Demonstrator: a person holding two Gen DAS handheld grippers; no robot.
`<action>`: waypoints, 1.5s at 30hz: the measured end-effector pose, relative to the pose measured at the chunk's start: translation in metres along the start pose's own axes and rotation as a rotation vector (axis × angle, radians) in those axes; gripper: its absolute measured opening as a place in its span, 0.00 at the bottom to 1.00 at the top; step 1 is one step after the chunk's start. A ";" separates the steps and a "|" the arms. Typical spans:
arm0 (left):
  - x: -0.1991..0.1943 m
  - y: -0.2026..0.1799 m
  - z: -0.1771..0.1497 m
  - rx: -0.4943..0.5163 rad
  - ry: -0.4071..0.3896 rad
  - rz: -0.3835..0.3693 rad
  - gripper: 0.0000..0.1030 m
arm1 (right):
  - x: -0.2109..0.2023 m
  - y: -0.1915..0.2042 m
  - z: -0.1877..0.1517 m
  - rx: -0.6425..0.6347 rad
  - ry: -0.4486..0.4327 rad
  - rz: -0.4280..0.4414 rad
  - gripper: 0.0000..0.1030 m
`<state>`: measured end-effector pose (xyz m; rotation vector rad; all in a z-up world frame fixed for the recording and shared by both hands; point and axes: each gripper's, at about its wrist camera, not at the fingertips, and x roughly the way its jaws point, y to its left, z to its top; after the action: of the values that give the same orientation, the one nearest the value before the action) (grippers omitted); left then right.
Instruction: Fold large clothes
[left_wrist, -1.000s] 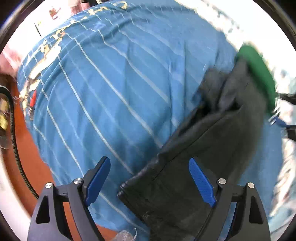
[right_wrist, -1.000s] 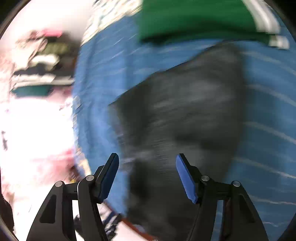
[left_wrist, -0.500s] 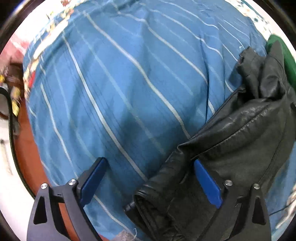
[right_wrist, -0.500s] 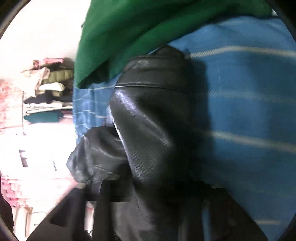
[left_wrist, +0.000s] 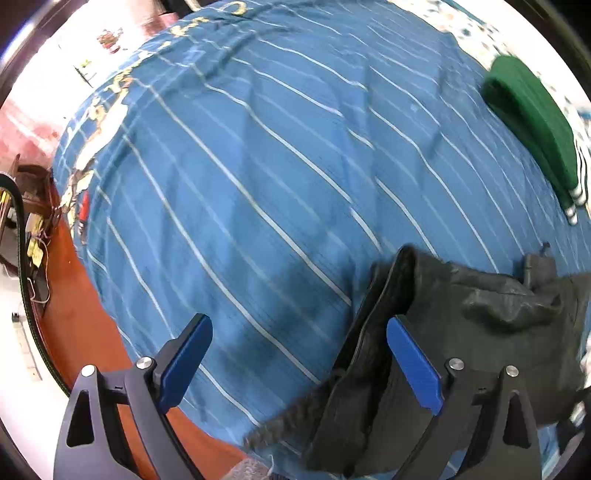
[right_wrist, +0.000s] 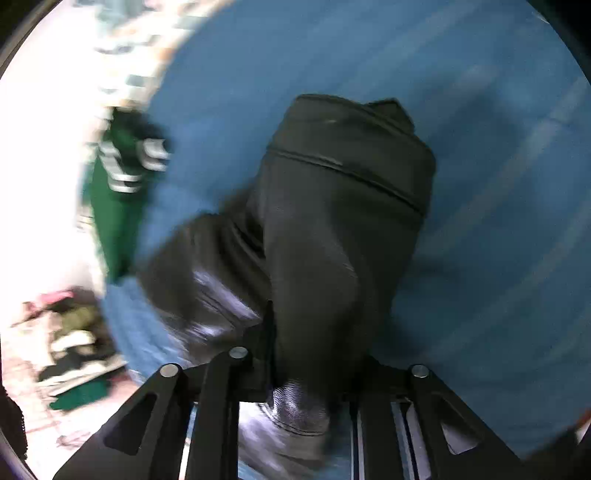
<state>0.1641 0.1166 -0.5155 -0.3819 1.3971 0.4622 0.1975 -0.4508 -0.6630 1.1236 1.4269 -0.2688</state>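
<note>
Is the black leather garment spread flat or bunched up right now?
Bunched. The black leather garment hangs in draped folds from the right gripper, layers overlapping on the blue striped sheet.

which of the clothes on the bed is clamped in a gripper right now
The black leather garment: the right gripper is clamped on its bunched edge. The folded green garment lies apart near the bed's edge, untouched, and the left gripper holds nothing, jaws wide.

bedroom, striped bedspread (left_wrist: 258, 177), clothes pile (right_wrist: 74, 343)
</note>
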 end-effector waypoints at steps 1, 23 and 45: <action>0.003 -0.011 0.001 0.009 0.010 -0.001 0.95 | 0.004 -0.009 -0.002 0.000 0.024 -0.048 0.30; 0.008 -0.099 -0.015 0.161 -0.044 0.071 0.95 | 0.135 0.178 -0.078 -0.760 0.211 -0.186 0.21; 0.023 -0.171 0.002 0.202 -0.031 -0.047 0.95 | 0.002 0.117 0.064 -0.545 0.078 -0.025 0.07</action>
<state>0.2573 -0.0262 -0.5402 -0.2417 1.3876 0.2844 0.3256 -0.4383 -0.6276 0.6735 1.4640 0.1458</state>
